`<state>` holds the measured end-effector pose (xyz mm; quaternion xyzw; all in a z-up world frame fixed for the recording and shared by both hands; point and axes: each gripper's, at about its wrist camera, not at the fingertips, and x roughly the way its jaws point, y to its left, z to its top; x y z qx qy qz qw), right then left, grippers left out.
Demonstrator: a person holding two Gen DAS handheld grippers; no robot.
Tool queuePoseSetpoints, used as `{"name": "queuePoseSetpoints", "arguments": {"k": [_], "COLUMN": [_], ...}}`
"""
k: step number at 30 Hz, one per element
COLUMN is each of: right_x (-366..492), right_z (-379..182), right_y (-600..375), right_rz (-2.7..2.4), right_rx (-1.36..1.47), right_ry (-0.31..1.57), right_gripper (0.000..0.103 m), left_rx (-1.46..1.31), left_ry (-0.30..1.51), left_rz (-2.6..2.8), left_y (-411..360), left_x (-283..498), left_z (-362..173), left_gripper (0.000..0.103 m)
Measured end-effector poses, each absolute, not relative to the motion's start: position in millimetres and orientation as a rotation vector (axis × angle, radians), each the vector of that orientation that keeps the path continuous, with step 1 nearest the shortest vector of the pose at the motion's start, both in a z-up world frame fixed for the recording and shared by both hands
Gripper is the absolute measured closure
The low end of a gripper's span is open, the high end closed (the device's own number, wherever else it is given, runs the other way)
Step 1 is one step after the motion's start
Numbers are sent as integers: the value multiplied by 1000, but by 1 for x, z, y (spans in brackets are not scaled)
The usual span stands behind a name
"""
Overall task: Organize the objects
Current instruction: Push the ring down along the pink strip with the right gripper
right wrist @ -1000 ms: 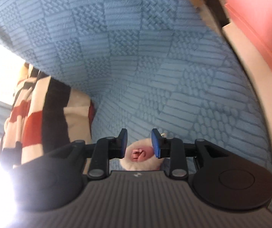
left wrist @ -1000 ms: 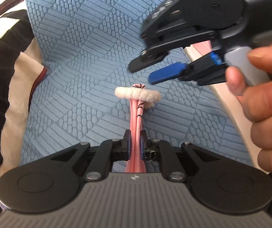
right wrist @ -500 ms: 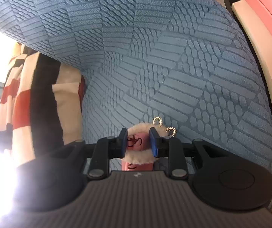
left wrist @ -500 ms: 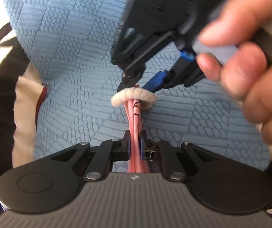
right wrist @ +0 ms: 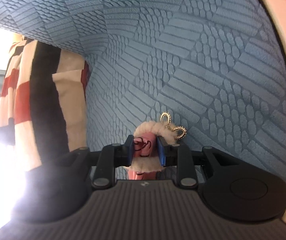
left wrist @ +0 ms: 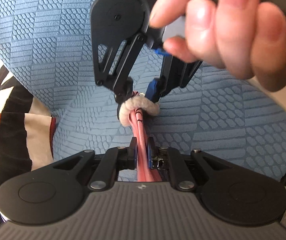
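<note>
A pink fabric strip with black markings stands up from my left gripper, which is shut on its lower part. A fluffy cream hair tie rings the strip near its top. My right gripper, held by a hand, reaches down from above, one finger on each side of the strip's tip at the ring. In the right wrist view the right gripper has both blue pads pressed against the pink strip. The hair tie wraps behind and below the pads, and its gold charm sticks out.
Everything hangs over a blue textured cushion. A striped black, red and cream blanket lies at the left. A beige and pink edge borders the cushion on the right. Bright glare fills the lower left of the right wrist view.
My right gripper came in from the upper right and down onto the strip's tip at the fluffy ring, and its jaws narrowed onto the pink end. The left gripper rolled and kept its hold.
</note>
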<state>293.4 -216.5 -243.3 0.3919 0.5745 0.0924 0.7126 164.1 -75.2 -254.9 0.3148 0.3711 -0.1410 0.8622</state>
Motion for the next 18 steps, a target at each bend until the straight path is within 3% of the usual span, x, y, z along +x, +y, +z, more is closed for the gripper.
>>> {"name": "queuePoseSetpoints", "arguments": {"k": [18], "right_x": [292], "right_z": [-230], "right_y": [-204], "right_rz": [290], "right_rx": [886], "right_ry": [1190], "right_gripper": [80], "left_rx": [522], "left_ry": [836], "left_rz": [-176], "left_y": [-51], "left_x": [191], "left_z": [-255], "left_gripper": [81]}}
